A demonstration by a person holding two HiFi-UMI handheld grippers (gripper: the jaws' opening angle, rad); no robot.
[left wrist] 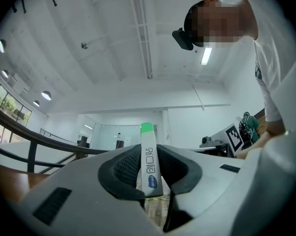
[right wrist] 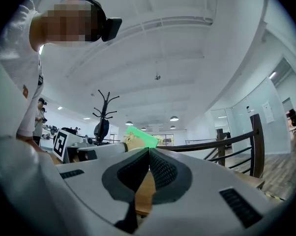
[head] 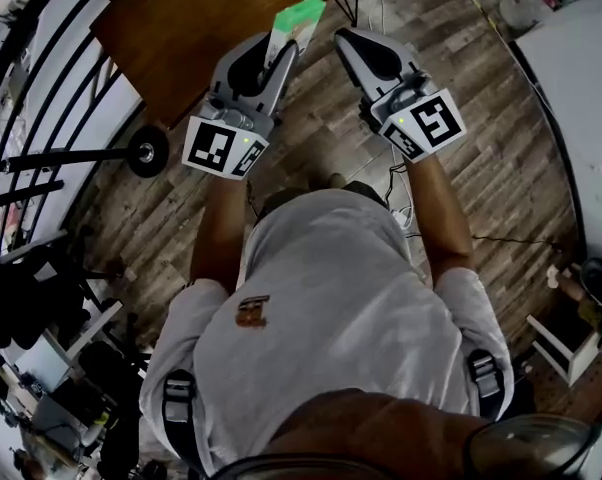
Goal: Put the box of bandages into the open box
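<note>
The left gripper [head: 278, 56] is clenched on the box of bandages [left wrist: 148, 154], pads pressing its flat sides; the box stands upright (green end up) by the edge of the wooden table [head: 191, 28]; the right gripper [right wrist: 149, 155] is closed on nothing, just beside it.

In the head view, the lower part of the box of bandages [head: 299, 18] is hidden between the jaws of the left gripper [head: 279, 56], and its print is too small to be read. The wooden table [head: 181, 28] is cut off at 12 o'clock. In the right gripper view, all but the green end of the box of bandages, seen at 11 o'clock from the right gripper [right wrist: 149, 151], is covered by the gripper bodies.
</note>
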